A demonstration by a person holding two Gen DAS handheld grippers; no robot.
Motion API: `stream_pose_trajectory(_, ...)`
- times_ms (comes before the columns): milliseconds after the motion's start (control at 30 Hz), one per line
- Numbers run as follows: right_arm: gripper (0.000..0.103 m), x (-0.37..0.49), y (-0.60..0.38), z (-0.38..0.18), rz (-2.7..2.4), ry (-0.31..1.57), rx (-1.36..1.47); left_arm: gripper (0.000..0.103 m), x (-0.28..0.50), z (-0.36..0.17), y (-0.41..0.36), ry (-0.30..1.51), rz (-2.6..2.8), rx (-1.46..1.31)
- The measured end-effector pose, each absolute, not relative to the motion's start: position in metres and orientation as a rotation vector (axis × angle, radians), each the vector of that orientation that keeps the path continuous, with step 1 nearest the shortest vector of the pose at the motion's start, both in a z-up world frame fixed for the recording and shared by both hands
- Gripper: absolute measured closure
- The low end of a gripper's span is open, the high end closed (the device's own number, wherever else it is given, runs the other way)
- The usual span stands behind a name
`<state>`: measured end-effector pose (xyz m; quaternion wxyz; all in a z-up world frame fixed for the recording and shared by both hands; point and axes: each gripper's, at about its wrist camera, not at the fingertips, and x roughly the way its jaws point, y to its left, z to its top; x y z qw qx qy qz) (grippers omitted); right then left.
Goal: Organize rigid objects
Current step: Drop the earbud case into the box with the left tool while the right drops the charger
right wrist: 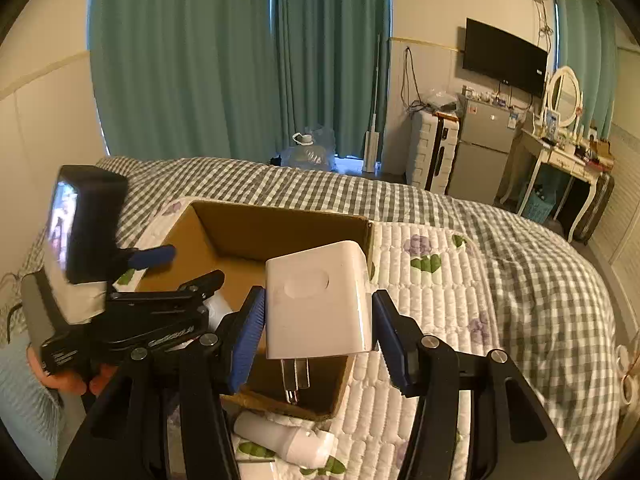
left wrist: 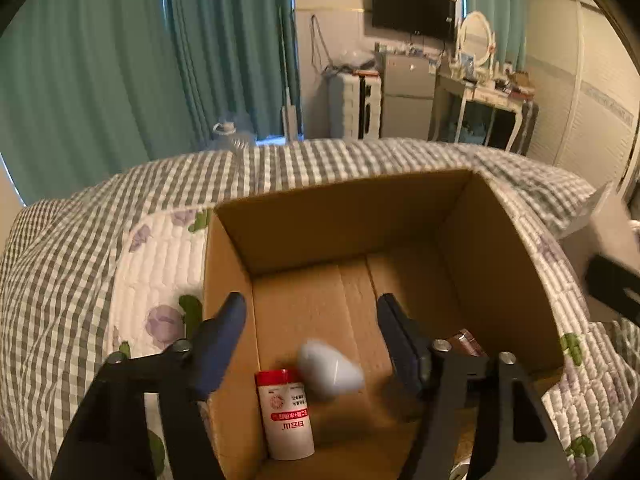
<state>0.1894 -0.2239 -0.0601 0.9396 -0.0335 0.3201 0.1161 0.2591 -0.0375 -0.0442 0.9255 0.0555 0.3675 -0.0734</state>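
Observation:
An open cardboard box (left wrist: 500, 264) sits on the bed. Inside lie a white bottle with a red cap (left wrist: 285, 416), a blurred pale egg-shaped object (left wrist: 330, 368) between my left fingers, and a dark brown item (left wrist: 466, 342). My left gripper (left wrist: 312, 312) is open over the box, holding nothing. In the right wrist view, my right gripper (right wrist: 318, 320) is shut on a white plug adapter (right wrist: 320, 300), prongs down, above the box's (right wrist: 280, 224) near right corner. The left gripper (right wrist: 154, 258) reaches into the box from the left.
The bed has a grey checked cover (right wrist: 520, 248) and a floral white quilt (right wrist: 432, 300). A white tube-shaped object (right wrist: 284, 438) lies on the quilt in front of the box. Curtains, a fridge, and a dressing table stand beyond the bed.

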Motion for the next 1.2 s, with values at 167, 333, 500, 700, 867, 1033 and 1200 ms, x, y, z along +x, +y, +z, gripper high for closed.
stream_pose_trajectory(167, 0.050, 0.210, -0.222, -0.058, 0.247, 0.640, -0.047, 0.032, 0.258, -0.028, -0.028, 0.724, -0.127, 0.106)
stream_pose_trajectory(333, 0.050, 0.246, -0.205, -0.066, 0.265, 0.654, -0.045, 0.032, 0.260, -0.020, -0.014, 0.717, -0.111, 0.076)
stream_pose_trajectory(500, 0.050, 0.276, -0.191, -0.089, 0.260, 0.698, -0.050, 0.032, 0.263, -0.022, -0.005, 0.697, -0.102, 0.094)
stream_pose_trajectory(700, 0.036, 0.279, -0.195, -0.100, 0.272, 0.694, 0.001, 0.029, 0.259, -0.026, 0.003, 0.697, -0.103, 0.096)
stream_pose_trajectory(867, 0.029, 0.250, -0.203, -0.068, 0.247, 0.665, 0.010, 0.010, 0.229, -0.005, 0.006, 0.672, -0.089, 0.093)
stream_pose_trajectory(1033, 0.018, 0.197, -0.214, -0.022, 0.212, 0.621, -0.012, 0.004, 0.179, 0.025, 0.010, 0.652, -0.080, 0.103)
stream_pose_trajectory(1200, 0.011, 0.134, -0.217, 0.004, 0.195, 0.603, -0.065, 0.001, 0.129, 0.046, 0.013, 0.619, -0.069, 0.107)
